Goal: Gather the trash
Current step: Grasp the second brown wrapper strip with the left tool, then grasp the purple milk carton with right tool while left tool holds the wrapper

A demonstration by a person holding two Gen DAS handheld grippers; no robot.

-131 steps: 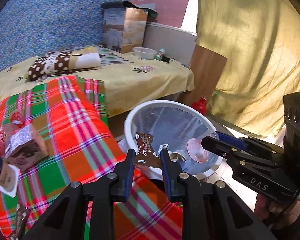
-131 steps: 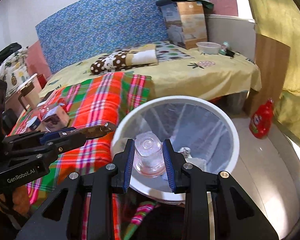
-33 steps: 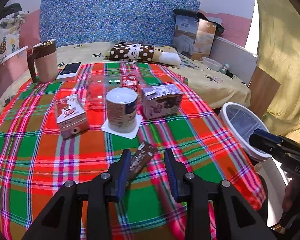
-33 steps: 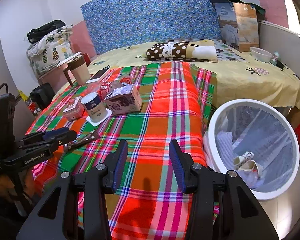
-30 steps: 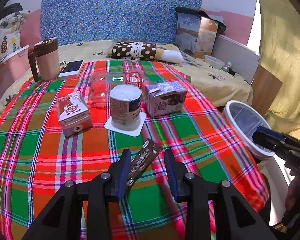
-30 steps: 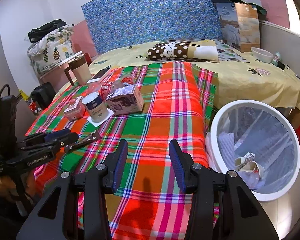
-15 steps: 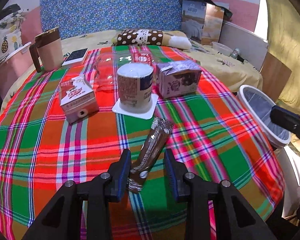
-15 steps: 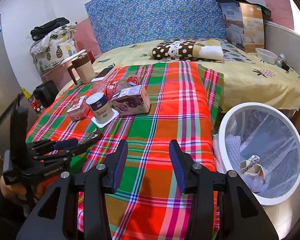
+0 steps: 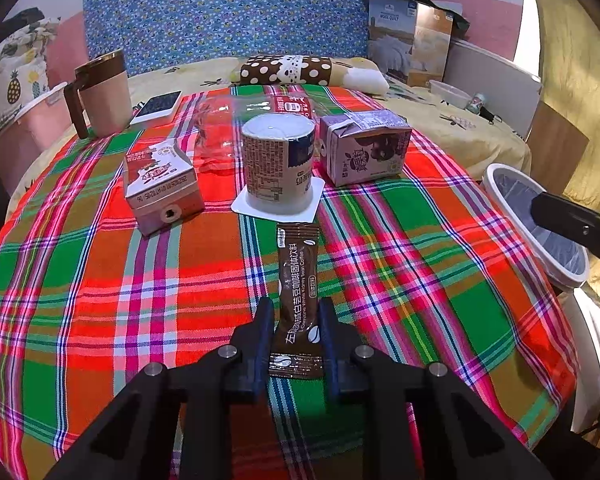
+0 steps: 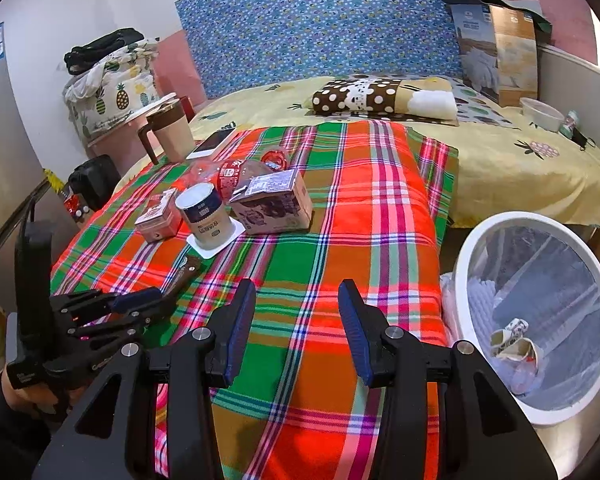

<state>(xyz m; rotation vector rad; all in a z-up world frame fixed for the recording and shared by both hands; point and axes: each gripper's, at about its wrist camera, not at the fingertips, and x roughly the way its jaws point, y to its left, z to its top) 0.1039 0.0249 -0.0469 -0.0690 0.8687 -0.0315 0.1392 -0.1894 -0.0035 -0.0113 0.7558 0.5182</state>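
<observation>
Coffee sachet [image 9: 298, 300] lay between parted left tongs [image 9: 296, 320], long axis toward 12 o'clock; right tongs [image 10: 296, 312] parted, empty

both tools [image 10: 296, 322] [image 9: 296, 334] are black with silver screws; blue-padded fingers [image 10: 242, 320].

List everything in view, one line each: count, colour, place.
sachet: 1, brown, on the cloth between the left fingers
cup: 1, beige, upside down behind sachet
red carton: 1, left of cup
purple carton: 1, right of cup
bottle: 1, clear, lying behind cup
mug: 1, beige, far left
phone: 1, white, beside mug
cloth: 1, plaid
bin: 1, white, right, trash inside
left gripper: open around sachet
right gripper: open, empty
</observation>
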